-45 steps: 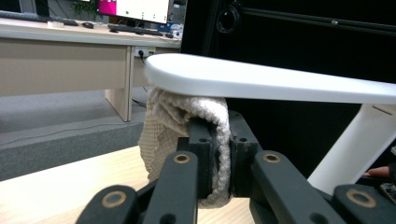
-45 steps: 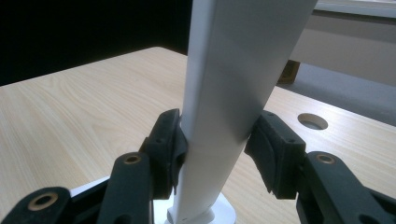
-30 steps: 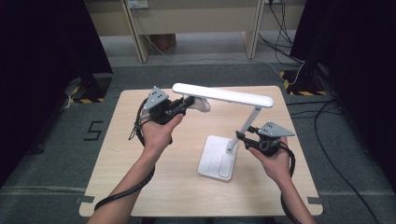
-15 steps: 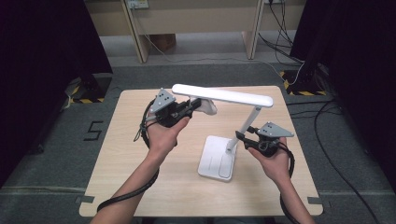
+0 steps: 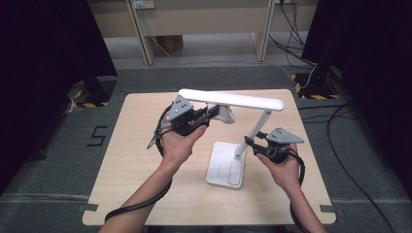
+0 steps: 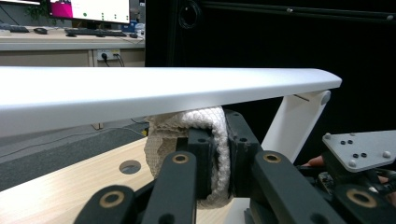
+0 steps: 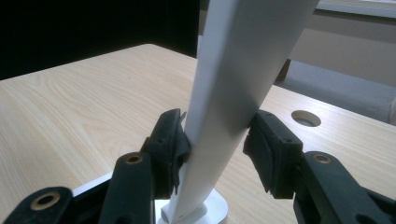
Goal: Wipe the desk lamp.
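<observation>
My left hand [image 5: 177, 145] comes in from the near edge, palm up, its gripper [image 5: 214, 112] aimed level toward the desk's right. My right hand [image 5: 284, 167] sits low near the right edge, its gripper [image 5: 248, 142] pointing left. A white desk lamp [image 5: 231, 99] stands right of centre on the desk [image 5: 136, 160], flat base, slanted stem [image 7: 233, 93], long head bar level. Left fingers [image 6: 201, 158] are clamped on a white cloth [image 6: 219, 135] right under the head bar. Right fingers [image 7: 170, 140] bracket the stem; the left pad is touching it, the other just clear.
</observation>
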### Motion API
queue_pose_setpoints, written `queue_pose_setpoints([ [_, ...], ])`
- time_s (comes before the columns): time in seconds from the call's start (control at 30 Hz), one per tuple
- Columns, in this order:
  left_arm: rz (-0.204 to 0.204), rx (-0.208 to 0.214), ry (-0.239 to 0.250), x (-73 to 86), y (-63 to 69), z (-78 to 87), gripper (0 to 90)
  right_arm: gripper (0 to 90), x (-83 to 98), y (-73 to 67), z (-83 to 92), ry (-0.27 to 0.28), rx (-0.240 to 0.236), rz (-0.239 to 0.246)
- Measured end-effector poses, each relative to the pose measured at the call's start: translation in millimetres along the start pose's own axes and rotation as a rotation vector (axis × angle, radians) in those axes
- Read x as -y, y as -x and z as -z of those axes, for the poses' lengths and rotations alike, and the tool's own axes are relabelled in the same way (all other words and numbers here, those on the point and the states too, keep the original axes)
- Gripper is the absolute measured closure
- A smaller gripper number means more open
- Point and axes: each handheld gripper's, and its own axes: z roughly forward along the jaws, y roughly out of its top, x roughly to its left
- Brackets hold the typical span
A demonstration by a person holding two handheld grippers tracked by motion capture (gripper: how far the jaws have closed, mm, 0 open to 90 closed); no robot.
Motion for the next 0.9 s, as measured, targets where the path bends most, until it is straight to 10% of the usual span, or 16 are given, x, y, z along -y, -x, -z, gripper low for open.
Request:
queue_pose_setpoints([
  [0.9,-0.006,0.013,0.000,-0.9,15.2,-10.2,82.4,56.7,-0.4,-6.2,-2.5,-0.024,0.049,0.008],
])
